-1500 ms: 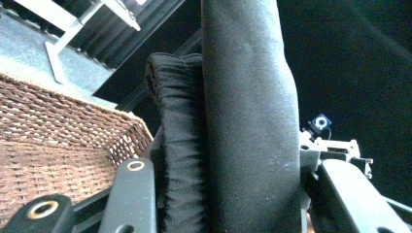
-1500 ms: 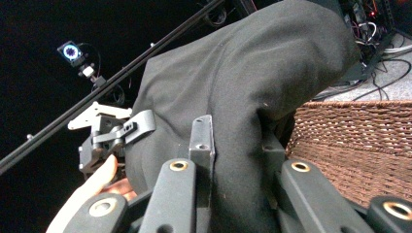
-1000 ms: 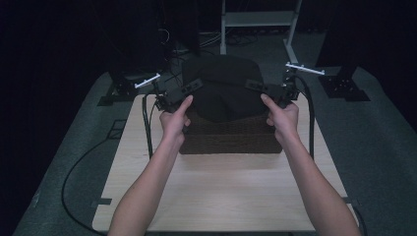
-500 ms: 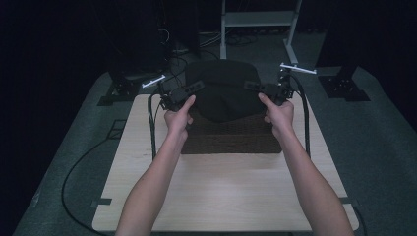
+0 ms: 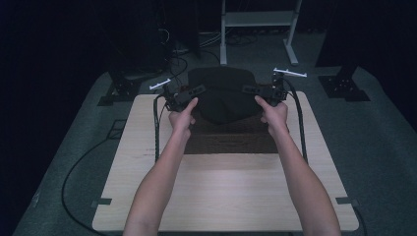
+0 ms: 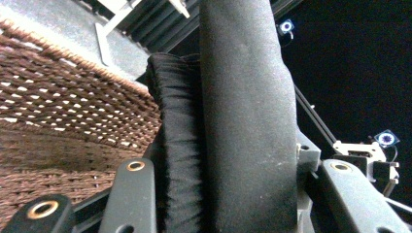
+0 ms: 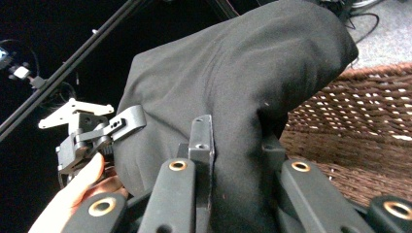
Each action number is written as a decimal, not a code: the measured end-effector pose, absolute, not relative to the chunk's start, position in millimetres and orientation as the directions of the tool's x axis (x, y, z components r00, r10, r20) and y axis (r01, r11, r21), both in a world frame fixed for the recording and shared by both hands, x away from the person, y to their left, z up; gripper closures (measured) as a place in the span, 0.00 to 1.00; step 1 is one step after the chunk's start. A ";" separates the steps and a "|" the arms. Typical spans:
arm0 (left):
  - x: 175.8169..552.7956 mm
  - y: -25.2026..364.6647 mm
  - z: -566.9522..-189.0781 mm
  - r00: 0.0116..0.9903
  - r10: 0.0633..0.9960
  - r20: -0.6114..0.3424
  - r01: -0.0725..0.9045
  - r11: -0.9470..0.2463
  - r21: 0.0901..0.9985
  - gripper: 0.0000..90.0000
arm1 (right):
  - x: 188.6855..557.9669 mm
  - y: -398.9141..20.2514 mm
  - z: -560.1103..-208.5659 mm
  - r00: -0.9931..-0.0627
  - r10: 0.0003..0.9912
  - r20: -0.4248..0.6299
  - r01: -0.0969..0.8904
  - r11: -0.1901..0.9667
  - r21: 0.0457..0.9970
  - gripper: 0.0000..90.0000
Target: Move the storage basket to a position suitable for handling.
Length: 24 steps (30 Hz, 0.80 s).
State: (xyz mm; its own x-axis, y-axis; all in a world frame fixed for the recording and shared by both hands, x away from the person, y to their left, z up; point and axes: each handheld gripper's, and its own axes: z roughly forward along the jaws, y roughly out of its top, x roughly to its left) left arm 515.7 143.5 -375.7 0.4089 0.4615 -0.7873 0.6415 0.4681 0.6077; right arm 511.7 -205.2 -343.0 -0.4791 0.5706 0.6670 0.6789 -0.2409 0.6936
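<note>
- The black cloth hung stretched between your two grippers, above the far end of the brown woven basket at the far side of the table; its lower edge drooped toward the basket's mouth.
- Your left gripper was clamped on one bunched edge of the cloth; the fold sat thick between the jaws, with basket weave showing beside it.
- Your right gripper was clamped on the opposite edge; fabric filled the gap between the jaws; your left hand showed beyond the cloth.
- The step looked like lowering the cloth into the basket; you would have done well to keep both hands level and matched; let the slack middle land inside the rim first; hold both grips until the bulk rested in the basket, lest a corner catch the weave or spill over the wall.
</note>
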 end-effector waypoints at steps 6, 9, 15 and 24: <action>518.2 142.1 -380.8 0.394 0.481 -0.783 0.650 0.456 0.608 0.57 | 515.3 -204.6 -351.6 -0.459 0.583 0.671 0.692 -0.240 0.681 0.83; 517.7 141.1 -380.4 0.386 0.495 -0.779 0.651 0.452 0.610 0.57 | 516.4 -204.9 -354.6 -0.443 0.586 0.678 0.702 -0.244 0.669 0.83; 519.6 141.1 -383.5 0.372 0.511 -0.775 0.659 0.442 0.609 0.57 | 518.8 -204.1 -360.2 -0.428 0.593 0.682 0.716 -0.238 0.656 0.83; 522.3 140.8 -388.9 0.354 0.534 -0.768 0.671 0.427 0.606 0.57 | 523.0 -202.2 -368.5 -0.395 0.606 0.691 0.742 -0.233 0.628 0.83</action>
